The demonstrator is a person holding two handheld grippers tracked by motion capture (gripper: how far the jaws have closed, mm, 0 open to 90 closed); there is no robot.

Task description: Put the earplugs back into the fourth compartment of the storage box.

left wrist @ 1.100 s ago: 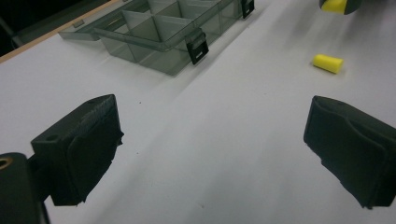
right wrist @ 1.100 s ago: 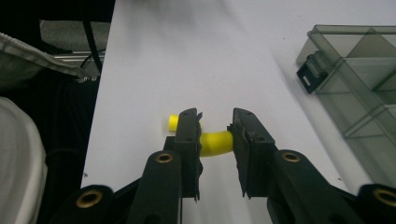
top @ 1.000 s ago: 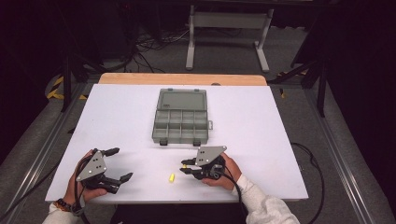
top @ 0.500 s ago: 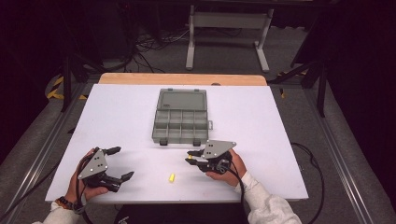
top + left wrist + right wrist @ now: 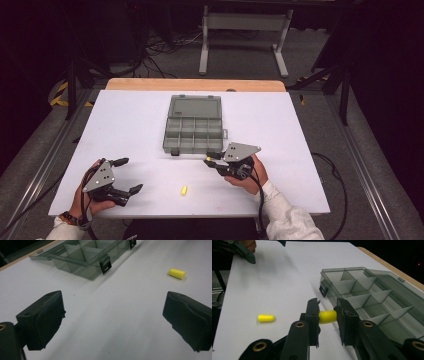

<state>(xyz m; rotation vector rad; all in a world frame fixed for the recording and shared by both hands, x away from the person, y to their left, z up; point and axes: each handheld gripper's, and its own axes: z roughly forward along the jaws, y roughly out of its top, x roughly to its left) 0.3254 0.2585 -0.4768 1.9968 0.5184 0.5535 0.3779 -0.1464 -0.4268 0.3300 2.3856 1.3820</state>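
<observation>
We see a translucent smoky plastic compartment box (image 5: 372, 298), glossy, on a smooth matt white table top (image 5: 130, 125) with a bare wood far edge; the yellow earplugs (image 5: 327, 316) look soft, matt foam.

White table (image 5: 300, 125): top level, with a bare wooden strip (image 5: 195, 84) along its far edge. Beyond the table, a grey metal stand (image 5: 242, 35) rests on the floor, with loose black cables (image 5: 160, 47) to its left. Yellow-black tape (image 5: 60, 95) marks the floor left of the table.
</observation>
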